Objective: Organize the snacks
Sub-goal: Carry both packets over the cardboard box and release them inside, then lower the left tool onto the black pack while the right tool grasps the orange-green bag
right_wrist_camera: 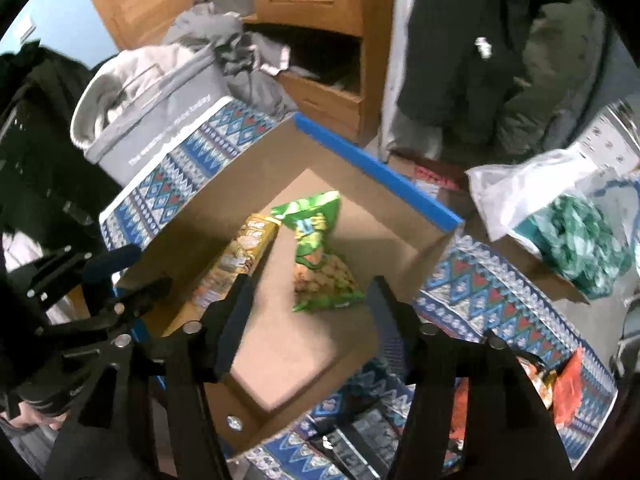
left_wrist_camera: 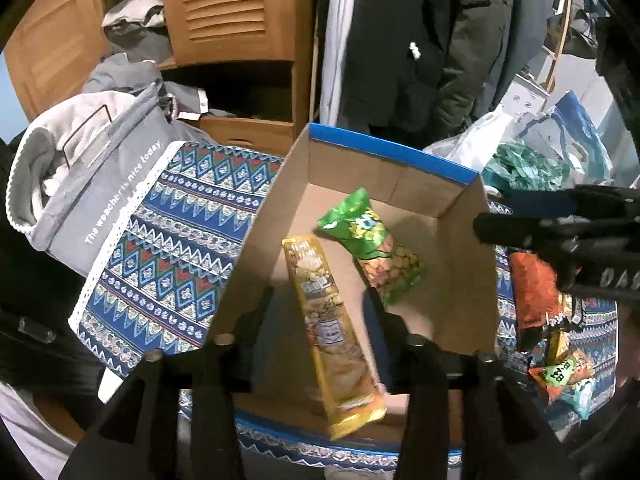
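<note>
We worked in a cluttered room, at a table under a blue patterned cloth (left_wrist_camera: pixel 160 240), with wooden cabinets (left_wrist_camera: pixel 236 12) and hanging coats along the top of both frames. At the centre sat the open cardboard box (left_wrist_camera: pixel 400 184) with its blue-taped rim, and inside it lay two snacks: a long yellow packet (left_wrist_camera: pixel 332 324) leaning over the near edge, and a green bag of nuts (left_wrist_camera: pixel 368 240) just beside it toward the middle. Our left gripper (left_wrist_camera: pixel 320 312) hung over the box with its fingers spread wide on either side of the yellow packet, apparently not clamping it. Our right gripper (right_wrist_camera: pixel 308 292) hovered over the same box, fingers apart and holding nothing. We judged the job well under way but unfinished: orange and other small packets (left_wrist_camera: pixel 536 292) still lay on the cloth at the right edge of the left view. Farther out stood a grey fabric bin (left_wrist_camera: pixel 92 184) at upper left and plastic bags (right_wrist_camera: pixel 560 224) at right.
</note>
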Demonstrator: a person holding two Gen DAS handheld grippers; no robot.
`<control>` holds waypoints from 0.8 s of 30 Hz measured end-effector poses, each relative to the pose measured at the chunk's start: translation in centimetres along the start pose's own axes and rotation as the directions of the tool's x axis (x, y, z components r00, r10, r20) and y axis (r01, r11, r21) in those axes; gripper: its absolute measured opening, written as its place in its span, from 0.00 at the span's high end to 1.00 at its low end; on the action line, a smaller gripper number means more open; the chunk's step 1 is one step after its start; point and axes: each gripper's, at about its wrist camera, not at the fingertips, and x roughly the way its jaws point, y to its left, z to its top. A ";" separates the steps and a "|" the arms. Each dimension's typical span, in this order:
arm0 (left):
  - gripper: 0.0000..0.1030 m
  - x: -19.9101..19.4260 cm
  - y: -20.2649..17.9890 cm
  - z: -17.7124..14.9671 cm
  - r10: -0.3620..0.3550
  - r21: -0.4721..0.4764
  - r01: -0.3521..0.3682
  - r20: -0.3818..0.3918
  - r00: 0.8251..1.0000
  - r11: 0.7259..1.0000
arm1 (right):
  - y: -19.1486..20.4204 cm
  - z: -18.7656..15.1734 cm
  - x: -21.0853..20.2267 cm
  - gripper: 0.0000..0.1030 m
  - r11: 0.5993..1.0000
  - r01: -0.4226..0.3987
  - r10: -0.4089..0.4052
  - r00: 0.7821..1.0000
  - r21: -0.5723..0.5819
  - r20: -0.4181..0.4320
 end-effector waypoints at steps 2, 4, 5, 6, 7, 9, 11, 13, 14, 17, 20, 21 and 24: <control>0.47 -0.2 -0.6 0.0 -0.004 0.014 0.003 0.003 1.000 1.000 | -1.0 -0.4 -1.2 0.40 1.000 0.009 -0.010 1.000 0.012 0.017; 0.42 -0.5 -1.4 -0.1 -0.004 0.031 0.004 0.003 1.000 1.000 | -1.9 -0.9 -1.9 0.38 1.000 0.019 -0.019 0.999 0.021 0.028; 0.40 -0.6 -1.8 -0.2 -0.009 0.035 0.009 0.001 1.000 0.999 | -2.3 -1.2 -2.3 0.36 0.999 0.023 -0.024 0.999 0.026 0.031; 0.39 -0.7 -2.2 -0.3 -0.022 0.041 0.022 -0.001 1.000 0.999 | -2.9 -1.5 -2.7 0.36 0.999 0.031 -0.032 0.999 0.033 0.034; 0.38 -0.8 -2.8 -0.4 -0.036 0.051 0.036 -0.007 0.999 0.998 | -3.3 -1.8 -3.1 0.36 0.998 0.038 -0.040 0.999 0.040 0.035; 0.36 -0.8 -3.7 -0.6 -0.048 0.067 0.049 -0.015 0.999 0.997 | -4.3 -2.6 -4.0 0.36 0.997 0.054 -0.055 0.998 0.049 0.039; 0.33 -1.0 -4.9 -0.8 -0.061 0.086 0.062 -0.019 0.998 0.994 | -5.1 -3.3 -4.7 0.36 0.996 0.065 -0.067 0.997 0.055 0.041; 0.31 -1.2 -6.1 -1.0 -0.079 0.105 0.082 -0.029 0.996 0.991 | -5.8 -4.1 -5.3 0.36 0.995 0.076 -0.079 0.996 0.062 0.041; 0.31 -1.3 -6.5 -1.1 -0.087 0.112 0.090 -0.032 0.996 0.990 | -6.2 -4.4 -5.6 0.36 0.995 0.083 -0.085 0.995 0.063 0.041; 0.29 -1.7 -8.3 -1.3 -0.108 0.147 0.112 -0.032 0.994 0.983 | -6.9 -5.7 -6.3 0.36 0.993 0.101 -0.104 0.994 0.060 0.041; 0.28 -2.3 -9.9 -1.3 -0.128 0.176 0.131 -0.026 0.991 0.976 | -7.9 -7.1 -7.1 0.35 0.992 0.113 -0.115 0.993 0.059 0.040; 0.27 -2.5 -10.4 -1.4 -0.138 0.183 0.141 -0.027 0.990 0.973 | -8.3 -7.7 -7.4 0.35 0.992 0.115 -0.118 0.992 0.057 0.041; 0.25 -2.8 -11.9 -1.6 -0.167 0.204 0.171 -0.037 0.985 0.964 | -9.3 -9.2 -8.2 0.35 0.992 0.117 -0.119 0.992 0.058 0.043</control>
